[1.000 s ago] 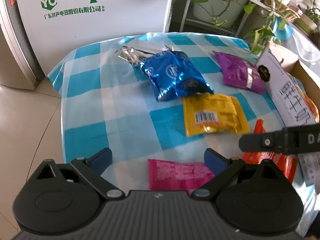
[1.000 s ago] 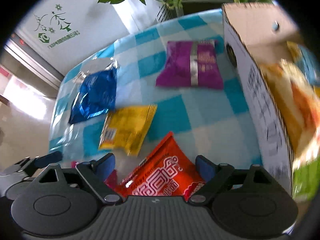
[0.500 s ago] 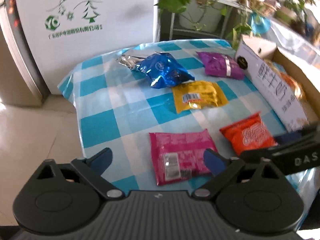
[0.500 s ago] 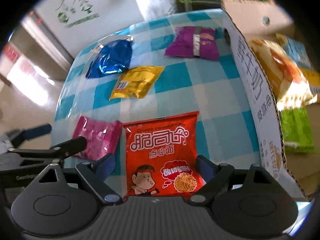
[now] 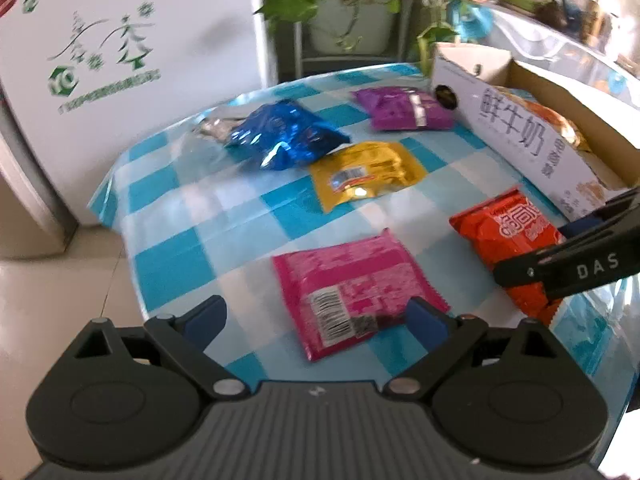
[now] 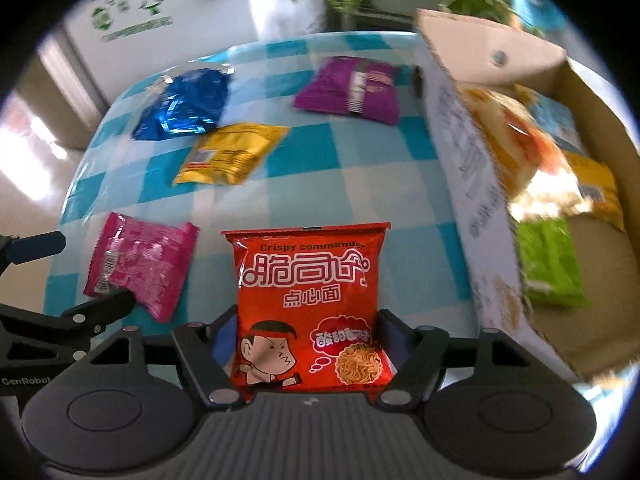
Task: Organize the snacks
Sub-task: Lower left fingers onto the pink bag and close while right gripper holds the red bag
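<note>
On the blue-checked table lie a red noodle packet (image 6: 308,304), a pink packet (image 5: 356,292), a yellow packet (image 5: 366,174), a blue packet (image 5: 282,134) and a purple packet (image 5: 402,108). My right gripper (image 6: 306,340) has closed in against both sides of the red packet's near end; it also shows in the left wrist view (image 5: 576,252). My left gripper (image 5: 316,320) is open and empty, just in front of the pink packet's near edge. A cardboard box (image 6: 468,160) at the right holds several snack packets.
A white cabinet (image 5: 120,32) with green print stands behind the table on the left. Potted plants (image 5: 344,4) on a rack stand behind the table. The table edge (image 5: 120,216) drops to a tiled floor on the left.
Both grippers have pulled back toward the near table edge. The right gripper's jaws have closed in on the red packet. The left gripper stayed open.
</note>
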`<state>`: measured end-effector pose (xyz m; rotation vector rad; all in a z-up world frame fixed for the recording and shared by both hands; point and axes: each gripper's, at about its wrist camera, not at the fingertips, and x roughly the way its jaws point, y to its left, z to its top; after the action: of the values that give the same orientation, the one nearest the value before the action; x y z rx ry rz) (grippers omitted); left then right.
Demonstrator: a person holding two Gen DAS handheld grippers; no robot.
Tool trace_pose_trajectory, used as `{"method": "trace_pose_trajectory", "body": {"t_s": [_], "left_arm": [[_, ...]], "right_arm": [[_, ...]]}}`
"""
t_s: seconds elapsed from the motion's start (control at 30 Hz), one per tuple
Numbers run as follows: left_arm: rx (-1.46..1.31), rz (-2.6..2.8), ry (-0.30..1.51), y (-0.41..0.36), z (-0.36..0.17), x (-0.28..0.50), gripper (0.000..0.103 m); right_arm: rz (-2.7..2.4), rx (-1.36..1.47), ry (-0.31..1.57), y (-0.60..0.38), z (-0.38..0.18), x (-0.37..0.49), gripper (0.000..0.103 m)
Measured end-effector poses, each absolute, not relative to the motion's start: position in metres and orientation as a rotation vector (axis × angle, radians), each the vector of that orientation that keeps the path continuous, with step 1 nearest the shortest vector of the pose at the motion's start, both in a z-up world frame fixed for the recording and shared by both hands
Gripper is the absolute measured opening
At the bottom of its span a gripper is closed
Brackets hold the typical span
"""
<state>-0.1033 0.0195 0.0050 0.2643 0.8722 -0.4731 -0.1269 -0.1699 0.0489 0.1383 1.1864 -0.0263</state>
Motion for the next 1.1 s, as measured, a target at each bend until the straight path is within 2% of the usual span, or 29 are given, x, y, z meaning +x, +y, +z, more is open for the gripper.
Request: {"method": "trace_pose_trajectory", "body": {"t_s": [0.37, 0.7, 0.83, 1.1], "left_arm": [[0.348, -0.693, 0.868, -0.006, -0.006, -0.123, 0.095], [0.374, -0.698, 0.789, 0.000, 0.025, -0.123, 0.094], [0.540, -0.736, 0.784, -0.016, 0.016, -0.119, 0.094], [0.657, -0.880, 0.811, -0.037, 0.005, -0.109, 0.094]], "right_arm": [[-0.073, 0.227, 1.157, -0.185, 0.056, -0.146, 0.077], [-0.082, 0.278, 1.144, -0.196, 0.058, -0.151, 0.077], [-0.081, 0.291, 1.141, -0.198, 0.058, -0.151, 0.077], [-0.092, 0.304, 1.149, -0.201, 0.056, -0.152, 0.077]]}}
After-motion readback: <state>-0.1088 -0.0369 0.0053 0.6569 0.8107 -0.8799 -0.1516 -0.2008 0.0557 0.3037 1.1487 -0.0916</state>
